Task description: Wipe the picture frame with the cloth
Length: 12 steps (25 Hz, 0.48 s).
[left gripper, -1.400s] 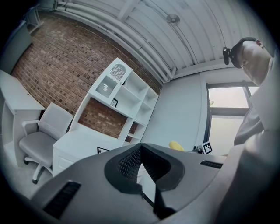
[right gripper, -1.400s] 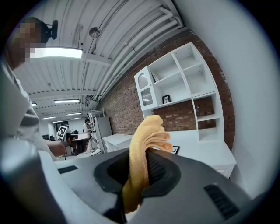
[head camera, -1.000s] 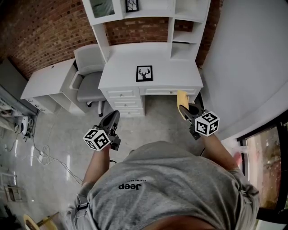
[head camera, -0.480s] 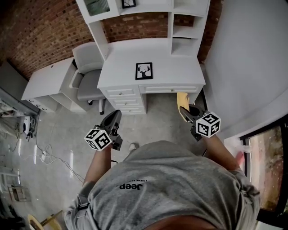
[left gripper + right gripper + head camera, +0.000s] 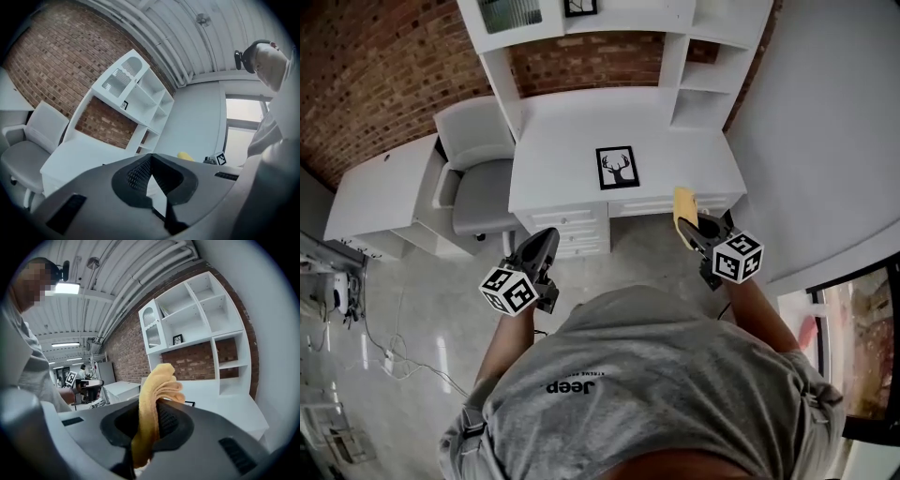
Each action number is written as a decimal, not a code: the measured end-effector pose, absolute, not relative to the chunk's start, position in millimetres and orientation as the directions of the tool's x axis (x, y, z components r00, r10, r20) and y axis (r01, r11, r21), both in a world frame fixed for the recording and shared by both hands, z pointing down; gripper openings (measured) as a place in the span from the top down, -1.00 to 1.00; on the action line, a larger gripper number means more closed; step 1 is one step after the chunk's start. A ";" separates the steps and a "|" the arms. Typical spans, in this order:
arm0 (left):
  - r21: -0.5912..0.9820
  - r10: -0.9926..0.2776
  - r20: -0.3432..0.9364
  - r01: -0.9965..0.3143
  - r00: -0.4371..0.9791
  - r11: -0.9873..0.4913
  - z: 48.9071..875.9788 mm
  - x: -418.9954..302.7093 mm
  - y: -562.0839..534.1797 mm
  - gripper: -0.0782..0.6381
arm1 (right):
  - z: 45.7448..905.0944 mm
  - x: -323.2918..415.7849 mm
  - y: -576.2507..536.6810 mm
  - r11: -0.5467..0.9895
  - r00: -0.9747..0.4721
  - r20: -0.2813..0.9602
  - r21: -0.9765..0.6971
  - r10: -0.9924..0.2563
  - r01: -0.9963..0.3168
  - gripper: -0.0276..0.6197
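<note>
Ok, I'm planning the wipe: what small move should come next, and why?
Probably bring the right hand-held gripper forward over the desk to the picture frame: it grips the yellow cloth, but the cloth is at the desk's front edge, not touching the frame.

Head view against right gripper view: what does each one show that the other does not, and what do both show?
Only the head view: the cables on the floor and the deer print in the picture frame. Only the right gripper view: the ceiling lamp and the room behind. Both: the yellow cloth shut in the right tongs, the white desk, its shelves and the brick wall.
</note>
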<state>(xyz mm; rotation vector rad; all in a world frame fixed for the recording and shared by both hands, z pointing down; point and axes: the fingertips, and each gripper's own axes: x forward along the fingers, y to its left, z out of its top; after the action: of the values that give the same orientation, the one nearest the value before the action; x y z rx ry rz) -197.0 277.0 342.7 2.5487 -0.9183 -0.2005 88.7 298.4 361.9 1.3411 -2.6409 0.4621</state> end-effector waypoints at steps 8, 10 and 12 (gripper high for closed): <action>0.424 -0.535 0.078 -0.513 0.841 -0.746 351.0 -243.9 171.5 0.76 | 360.0 34.5 205.1 0.459 -0.509 0.304 -0.224 -0.805 -0.860 0.73; 0.433 -0.514 0.089 -0.498 0.853 -0.752 358.2 -245.6 150.4 0.76 | 364.6 30.5 187.0 0.443 -0.495 0.318 -0.224 -0.809 -0.868 0.73; 0.434 -0.493 0.101 -0.484 0.864 -0.760 366.3 -242.5 132.5 0.76 | 370.9 31.1 170.7 0.426 -0.482 0.332 -0.229 -0.811 -0.875 0.73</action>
<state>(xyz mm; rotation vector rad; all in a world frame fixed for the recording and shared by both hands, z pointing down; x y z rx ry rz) -242.5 132.5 366.3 2.5824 -0.7165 -0.0261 31.1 170.7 370.9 1.4959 -2.5045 0.5581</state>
